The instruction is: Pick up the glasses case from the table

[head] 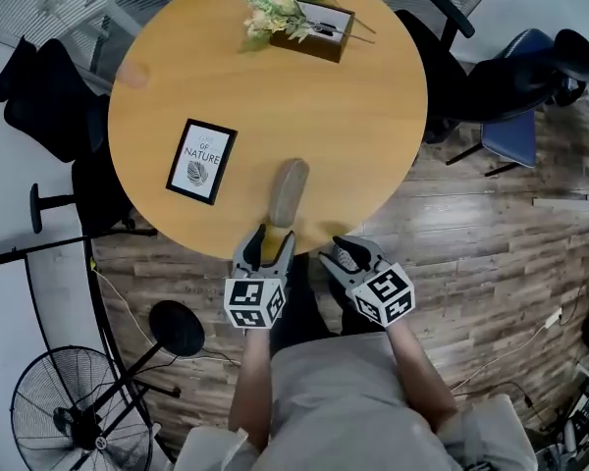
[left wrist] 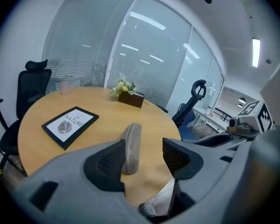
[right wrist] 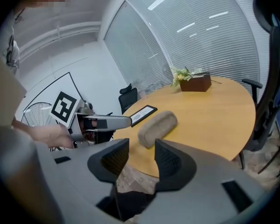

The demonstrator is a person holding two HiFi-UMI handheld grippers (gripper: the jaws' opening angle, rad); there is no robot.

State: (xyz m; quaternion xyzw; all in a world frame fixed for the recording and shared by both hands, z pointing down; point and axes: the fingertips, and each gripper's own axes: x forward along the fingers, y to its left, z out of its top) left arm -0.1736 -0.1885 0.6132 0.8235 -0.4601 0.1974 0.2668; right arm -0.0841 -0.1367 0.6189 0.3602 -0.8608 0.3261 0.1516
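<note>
With the glasses case [head: 288,192] lying just inside the near edge of the worktop [head: 304,96] and the left gripper [head: 272,237] lined up at its near end, jaws spread and not yet pressing on it, easy to push instead of grasp. Could skid the rounded case sideways or off that edge by closing off-centre. Worth minding the right gripper [head: 352,253], jaws parted and empty, beyond the edge.

Grey-brown oblong glasses case [head: 288,192], flat near table edge
</note>
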